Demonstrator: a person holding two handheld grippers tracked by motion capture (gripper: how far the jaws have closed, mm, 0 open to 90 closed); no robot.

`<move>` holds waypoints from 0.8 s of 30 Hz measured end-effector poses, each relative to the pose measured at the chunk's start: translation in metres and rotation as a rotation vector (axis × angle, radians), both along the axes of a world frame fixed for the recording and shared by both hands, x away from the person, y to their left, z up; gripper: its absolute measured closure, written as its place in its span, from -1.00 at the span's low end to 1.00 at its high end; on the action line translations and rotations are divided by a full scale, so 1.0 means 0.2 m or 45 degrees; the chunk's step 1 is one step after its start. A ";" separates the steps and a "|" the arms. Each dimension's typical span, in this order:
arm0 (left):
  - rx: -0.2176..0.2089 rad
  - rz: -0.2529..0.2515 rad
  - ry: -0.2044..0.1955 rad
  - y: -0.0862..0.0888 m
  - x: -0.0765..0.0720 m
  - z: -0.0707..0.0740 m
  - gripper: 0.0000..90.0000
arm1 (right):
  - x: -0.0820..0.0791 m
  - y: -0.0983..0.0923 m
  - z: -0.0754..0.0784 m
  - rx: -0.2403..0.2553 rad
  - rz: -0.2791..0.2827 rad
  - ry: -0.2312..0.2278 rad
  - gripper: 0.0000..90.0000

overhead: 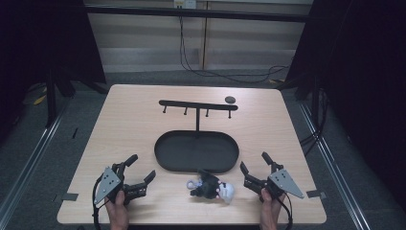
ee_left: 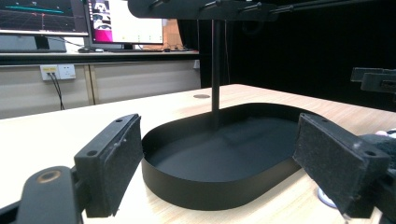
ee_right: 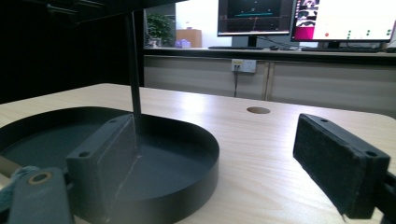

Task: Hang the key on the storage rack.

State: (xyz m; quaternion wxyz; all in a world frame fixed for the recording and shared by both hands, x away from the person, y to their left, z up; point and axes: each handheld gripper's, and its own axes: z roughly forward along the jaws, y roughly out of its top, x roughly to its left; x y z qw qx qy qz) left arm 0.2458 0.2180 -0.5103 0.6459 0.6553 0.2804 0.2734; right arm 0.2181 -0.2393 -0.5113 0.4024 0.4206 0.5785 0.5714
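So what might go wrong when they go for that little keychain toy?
The keychain toy lies right against the black tray's rim, so a hand-held gripper could bump the tray and rock its hook stand. The toy is lumpy, with a small ring, so wide pads may pinch it badly and drop it.

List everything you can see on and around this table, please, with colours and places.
Table: one, light wood, centre.
Tray: one, black, oval, mid-table.
Hook stand: one, black, post rising from the tray's far side, crossbar with four pegs.
Keychain toy: one, black and white with a ring, near edge, in front of the tray.
Round hole: one, dark, far right of the tabletop.
Monitors: two, lit, on a back counter.
Left gripper: one, black, near left, jaws open, empty.
Right gripper: one, black, near right, jaws open, empty.
Hands: two, bottom edge.
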 end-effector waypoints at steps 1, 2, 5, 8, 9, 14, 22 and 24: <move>-0.001 0.000 0.000 0.00 0.00 0.00 -0.66 | 0.00 0.00 0.00 -0.002 -0.007 0.005 -0.72; 0.001 0.000 0.001 0.00 0.00 0.00 -0.66 | 0.00 0.01 0.00 -0.007 -0.011 0.015 -0.72; -0.001 0.005 0.000 0.00 0.00 0.00 -0.66 | 0.01 0.01 0.01 -0.030 -0.025 0.042 -0.71; -0.001 0.004 -0.001 0.00 0.00 0.00 -0.66 | 0.03 0.01 0.01 -0.018 0.024 0.105 -0.69; -0.002 0.004 -0.001 0.00 0.00 0.00 -0.66 | 0.03 0.01 0.02 -0.007 0.050 0.128 -0.70; -0.001 0.004 -0.001 0.00 0.00 0.00 -0.66 | 0.04 0.01 0.02 -0.004 0.042 0.153 -0.70; 0.000 -0.005 0.000 0.00 0.00 0.00 -0.66 | 0.06 0.01 0.03 -0.013 0.081 0.255 -0.52; 0.001 -0.005 0.001 0.00 0.00 0.00 -0.66 | 0.05 0.02 0.03 -0.031 0.112 0.276 -0.45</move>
